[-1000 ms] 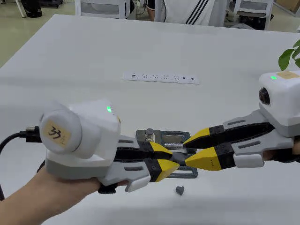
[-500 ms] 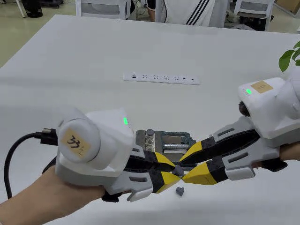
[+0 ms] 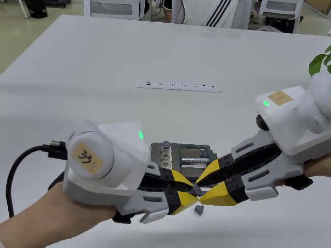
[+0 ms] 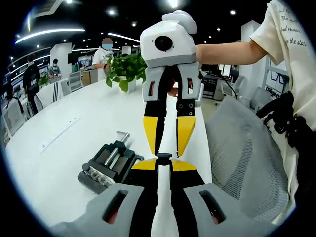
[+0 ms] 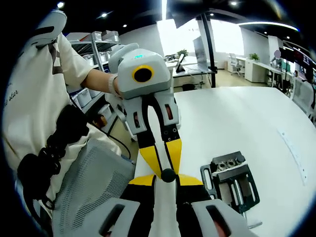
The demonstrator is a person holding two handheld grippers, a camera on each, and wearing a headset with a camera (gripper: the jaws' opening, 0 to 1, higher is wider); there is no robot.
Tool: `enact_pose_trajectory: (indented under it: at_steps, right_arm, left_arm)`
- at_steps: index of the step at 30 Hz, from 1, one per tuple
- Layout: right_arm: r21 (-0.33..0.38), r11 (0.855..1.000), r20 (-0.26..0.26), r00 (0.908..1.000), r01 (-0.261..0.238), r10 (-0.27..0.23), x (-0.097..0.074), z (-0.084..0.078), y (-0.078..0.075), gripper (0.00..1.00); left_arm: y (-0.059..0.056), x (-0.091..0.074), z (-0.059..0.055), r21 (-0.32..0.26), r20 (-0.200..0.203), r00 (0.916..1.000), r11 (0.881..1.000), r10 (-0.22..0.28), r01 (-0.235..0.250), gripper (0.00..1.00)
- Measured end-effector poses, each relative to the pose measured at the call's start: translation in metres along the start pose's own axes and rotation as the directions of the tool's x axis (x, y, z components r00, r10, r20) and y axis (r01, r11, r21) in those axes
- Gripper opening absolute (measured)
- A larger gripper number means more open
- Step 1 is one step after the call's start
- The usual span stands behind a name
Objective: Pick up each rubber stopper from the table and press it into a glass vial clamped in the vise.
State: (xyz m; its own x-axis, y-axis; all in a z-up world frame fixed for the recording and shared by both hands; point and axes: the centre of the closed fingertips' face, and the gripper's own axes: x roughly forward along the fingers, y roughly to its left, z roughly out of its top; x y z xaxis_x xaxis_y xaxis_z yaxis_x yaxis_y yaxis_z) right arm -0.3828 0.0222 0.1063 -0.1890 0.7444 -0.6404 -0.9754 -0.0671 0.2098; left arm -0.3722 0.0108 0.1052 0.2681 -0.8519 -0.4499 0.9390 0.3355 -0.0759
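My left gripper [image 3: 190,194] and right gripper [image 3: 202,191] meet tip to tip just in front of the vise [image 3: 199,151]. A small dark rubber stopper [image 3: 196,190] sits pinched where both pairs of jaws converge; it is the stopper [image 4: 163,157] in the left gripper view and the stopper [image 5: 169,175] in the right gripper view. Another stopper [image 3: 198,210] lies on the table right below the tips. Glass vials [image 3: 165,154] stand in a row in the vise, the far one capped grey. The vise [image 4: 106,165] and the vise [image 5: 232,180] lie off to the side.
A white power strip [image 3: 178,86] lies across the middle of the table. Green leaves [image 3: 318,62] poke in at the right edge. A black cable [image 3: 20,165] trails from the left gripper. A person sits at the far side [image 3: 207,13].
Both grippers, kept tip to tip, have come nearer to me from over the vise and lower, toward the loose stopper. The right gripper has tilted upward at its rear.
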Motion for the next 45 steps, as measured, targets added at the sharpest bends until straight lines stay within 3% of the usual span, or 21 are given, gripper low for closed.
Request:
enact_pose_trajectory:
  at_steps: [21, 45]
  right_arm:
    - [-0.082, 0.997, -0.088, 0.9961, 0.000, -0.008, 0.0011, -0.0025, -0.0032, 0.07]
    - [-0.054, 0.998, -0.126, 0.9921, -0.012, 0.005, 0.0054, -0.0059, -0.0049, 0.05]
  left_arm:
    - [-0.0002, 0.0015, -0.0018, -0.019, -0.013, 0.9998, 1.000, -0.013, 0.013, 0.04]
    - [-0.0010, 0.0035, -0.0076, -0.035, -0.015, 0.9999, 0.999, -0.006, 0.005, 0.08]
